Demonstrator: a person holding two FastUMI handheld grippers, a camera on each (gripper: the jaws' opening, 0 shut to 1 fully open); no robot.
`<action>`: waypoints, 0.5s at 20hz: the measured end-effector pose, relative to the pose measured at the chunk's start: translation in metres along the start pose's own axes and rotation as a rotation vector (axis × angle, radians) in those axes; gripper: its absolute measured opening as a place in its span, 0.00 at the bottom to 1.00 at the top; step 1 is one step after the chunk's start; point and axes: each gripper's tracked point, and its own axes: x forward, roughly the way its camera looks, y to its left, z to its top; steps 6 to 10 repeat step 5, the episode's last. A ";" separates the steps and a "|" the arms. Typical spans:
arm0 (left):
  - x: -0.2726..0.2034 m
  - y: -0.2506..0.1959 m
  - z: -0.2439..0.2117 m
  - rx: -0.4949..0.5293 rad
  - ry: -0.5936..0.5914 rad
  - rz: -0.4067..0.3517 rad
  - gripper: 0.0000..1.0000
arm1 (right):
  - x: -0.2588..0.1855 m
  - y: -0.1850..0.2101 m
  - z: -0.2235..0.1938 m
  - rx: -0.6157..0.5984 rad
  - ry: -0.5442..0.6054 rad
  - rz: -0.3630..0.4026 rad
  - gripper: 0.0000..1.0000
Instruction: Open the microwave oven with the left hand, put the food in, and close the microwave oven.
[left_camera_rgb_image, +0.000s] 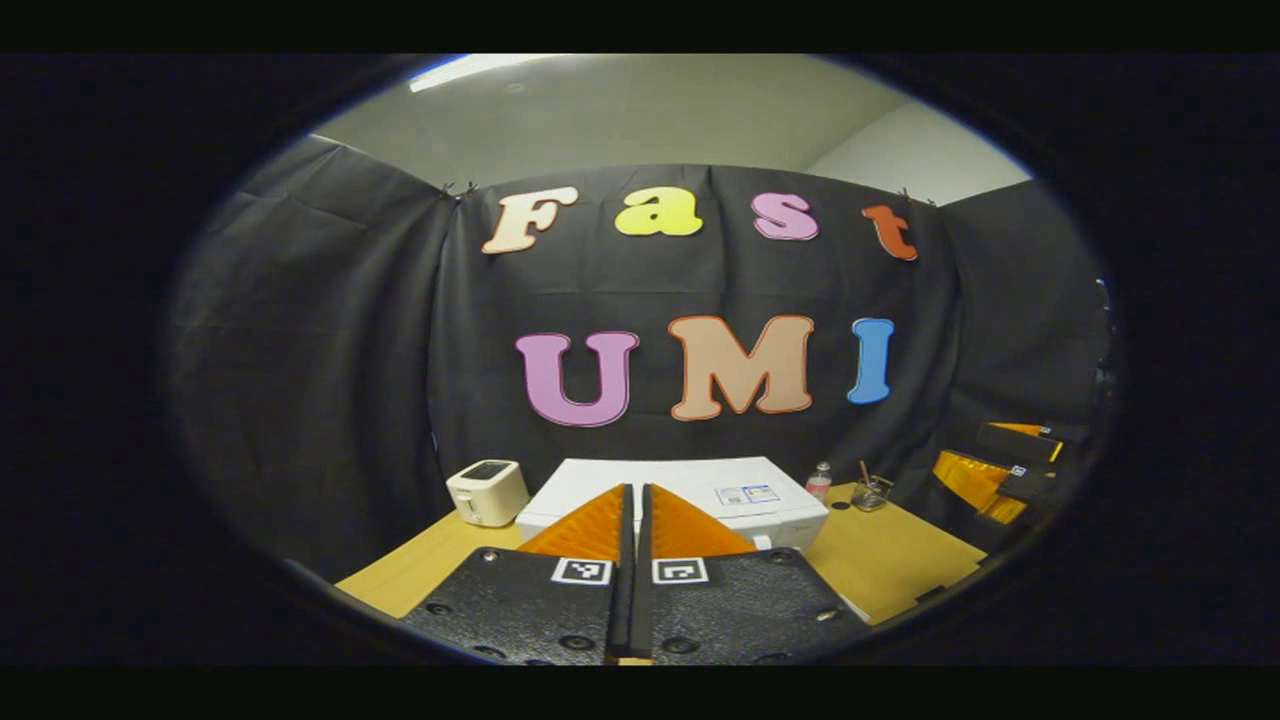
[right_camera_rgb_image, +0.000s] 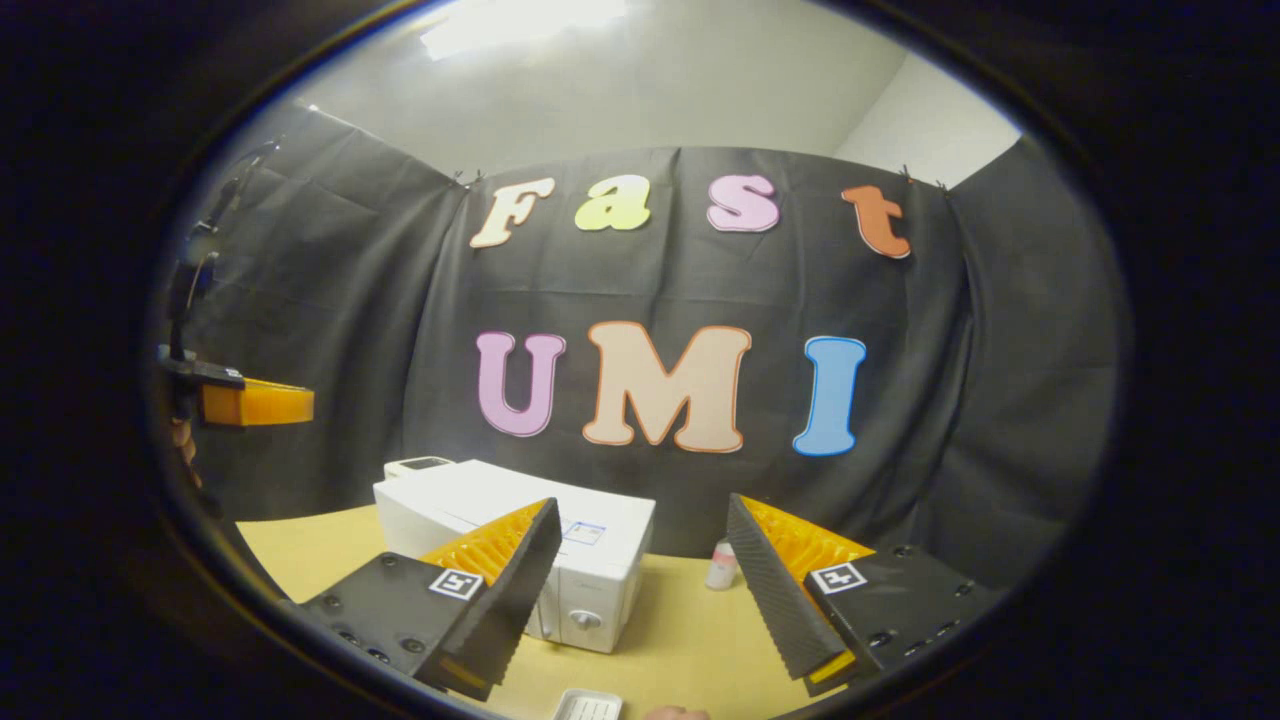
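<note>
A: Judging by the white box-shaped microwave oven (right_camera_rgb_image: 560, 560), nothing of the task looks done. It sits toward the back edge of the pale wooden counter (right_camera_rgb_image: 690, 640), and in the right gripper view its front with the round knob looks flush and shut.

B: And the jaws?

A: The left gripper (left_camera_rgb_image: 636, 520) has its jaws pressed together with nothing between them, held above the counter's near edge and aimed at the oven's top. The right gripper (right_camera_rgb_image: 640, 590) has its jaws spread wide and empty.

B: So opening, loading and closing all remain?

A: That is my reading. A small white ribbed tray (right_camera_rgb_image: 588, 706) lies at the counter's near edge in the right gripper view; it may hold the food, though I cannot tell what is on it.

B: What does the other view add?

A: The left gripper view shows the cream plastic toaster (left_camera_rgb_image: 487, 492) just left of the oven, plus a small clear bottle with a red cap (left_camera_rgb_image: 819, 481) and a glass jar (left_camera_rgb_image: 870, 492) toward the back right corner. The oven's front is hidden there; the right gripper view supplies it.
</note>
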 end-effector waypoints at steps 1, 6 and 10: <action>-0.004 -0.010 0.003 -0.011 -0.021 -0.030 0.25 | 0.001 0.002 0.001 -0.007 -0.005 0.001 0.96; -0.007 -0.010 -0.003 -0.035 -0.021 -0.014 0.94 | -0.001 0.013 -0.007 -0.003 0.015 0.008 0.97; -0.007 -0.010 -0.003 -0.035 -0.021 -0.014 0.94 | -0.001 0.013 -0.007 -0.003 0.015 0.008 0.97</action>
